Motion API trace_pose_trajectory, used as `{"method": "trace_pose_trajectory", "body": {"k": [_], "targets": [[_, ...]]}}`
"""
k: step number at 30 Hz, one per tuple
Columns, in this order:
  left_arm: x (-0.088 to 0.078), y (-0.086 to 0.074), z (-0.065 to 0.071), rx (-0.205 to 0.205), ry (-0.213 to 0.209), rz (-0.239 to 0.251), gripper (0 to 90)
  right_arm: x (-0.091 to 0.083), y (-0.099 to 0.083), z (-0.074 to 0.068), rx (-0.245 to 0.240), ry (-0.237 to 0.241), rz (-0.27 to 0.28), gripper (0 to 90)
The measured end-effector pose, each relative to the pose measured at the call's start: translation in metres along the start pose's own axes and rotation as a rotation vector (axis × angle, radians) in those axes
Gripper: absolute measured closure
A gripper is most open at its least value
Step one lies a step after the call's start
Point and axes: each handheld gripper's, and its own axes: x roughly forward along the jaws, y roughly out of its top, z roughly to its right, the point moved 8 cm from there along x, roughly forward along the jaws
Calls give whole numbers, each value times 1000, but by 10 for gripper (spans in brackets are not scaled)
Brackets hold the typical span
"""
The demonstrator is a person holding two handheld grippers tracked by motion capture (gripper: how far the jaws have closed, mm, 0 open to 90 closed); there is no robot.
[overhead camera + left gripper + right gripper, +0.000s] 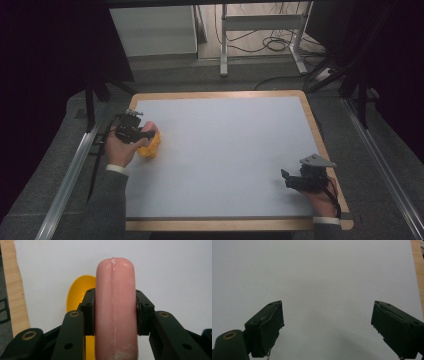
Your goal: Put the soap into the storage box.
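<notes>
Sausage [116, 312], pink and smooth with a pale seam, sits clamped upright.

table [220, 150]: grey-white top with a light wood rim, right in front of me
floor [165, 80]: grey carpet all round the table
white cabinet [152, 30]: beyond the table's far left corner
metal frame [262, 22]: white desk legs, beyond the table's far edge
cables [272, 45]: black, looped on the floor under that frame
rails [65, 185]: grey metal, along both sides of the table
light: dim, table top brightest, dark at both sides
</notes>
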Motion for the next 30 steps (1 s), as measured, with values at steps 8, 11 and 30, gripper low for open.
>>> {"method": "trace_pose_trajectory", "body": {"k": [8, 11, 30], "targets": [[15, -12, -9, -28, 10, -36, 604, 1, -1, 0, -3, 0, -4, 105], [19, -15, -10, -22, 21, -48, 604, 1, -1, 0, -4, 0, -3, 105], [14, -15, -7, -20, 30, -27, 326, 1, 0, -1, -4, 2, -3, 106]]}}
